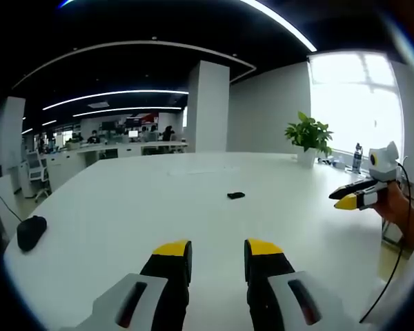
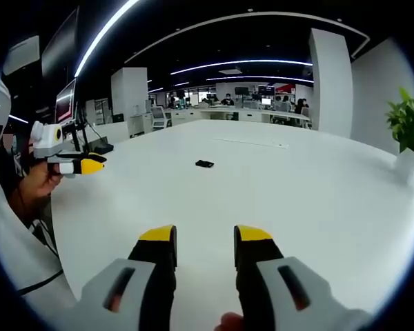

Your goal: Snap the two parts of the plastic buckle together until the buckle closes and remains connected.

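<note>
A small black buckle lies on the white table, well ahead of my left gripper, which is open with nothing between its yellow-tipped jaws. In the right gripper view the same buckle lies far out on the table, beyond my open, empty right gripper. The right gripper also enters the left gripper view from the right, held by a hand above the table edge. The left gripper appears at the left of the right gripper view, also held by a hand.
A black computer mouse rests near the table's left edge. A potted plant and a bottle stand at the far right by the window. Monitors stand off the table's left side. Office desks with people fill the background.
</note>
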The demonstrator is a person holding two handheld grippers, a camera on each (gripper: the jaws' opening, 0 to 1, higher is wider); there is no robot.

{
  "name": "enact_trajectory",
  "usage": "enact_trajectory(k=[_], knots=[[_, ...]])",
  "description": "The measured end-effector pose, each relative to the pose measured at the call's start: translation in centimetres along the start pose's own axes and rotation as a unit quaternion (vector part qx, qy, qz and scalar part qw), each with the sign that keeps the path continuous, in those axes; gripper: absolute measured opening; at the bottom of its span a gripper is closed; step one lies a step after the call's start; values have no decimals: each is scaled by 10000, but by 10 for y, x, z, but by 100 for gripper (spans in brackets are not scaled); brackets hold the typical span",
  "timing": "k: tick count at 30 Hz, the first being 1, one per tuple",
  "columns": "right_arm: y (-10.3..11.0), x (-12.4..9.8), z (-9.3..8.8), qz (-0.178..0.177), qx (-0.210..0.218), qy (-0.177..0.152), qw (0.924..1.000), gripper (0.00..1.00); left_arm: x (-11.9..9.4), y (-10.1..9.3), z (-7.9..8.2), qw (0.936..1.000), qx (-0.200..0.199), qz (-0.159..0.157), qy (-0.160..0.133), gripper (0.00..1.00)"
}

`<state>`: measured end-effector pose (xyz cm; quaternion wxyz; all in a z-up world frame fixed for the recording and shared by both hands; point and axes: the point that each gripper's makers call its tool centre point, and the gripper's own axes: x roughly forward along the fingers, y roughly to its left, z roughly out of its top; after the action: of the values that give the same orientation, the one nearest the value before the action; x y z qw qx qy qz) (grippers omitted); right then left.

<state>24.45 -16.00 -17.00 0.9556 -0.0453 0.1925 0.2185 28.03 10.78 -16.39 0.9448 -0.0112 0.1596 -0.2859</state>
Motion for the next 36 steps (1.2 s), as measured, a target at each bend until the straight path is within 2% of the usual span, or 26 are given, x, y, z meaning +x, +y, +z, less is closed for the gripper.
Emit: enact_trajectory(k=[36], knots=[[5, 5, 3, 63, -66, -50, 9999, 33, -5, 2, 0, 10000, 7, 97, -7, 30]])
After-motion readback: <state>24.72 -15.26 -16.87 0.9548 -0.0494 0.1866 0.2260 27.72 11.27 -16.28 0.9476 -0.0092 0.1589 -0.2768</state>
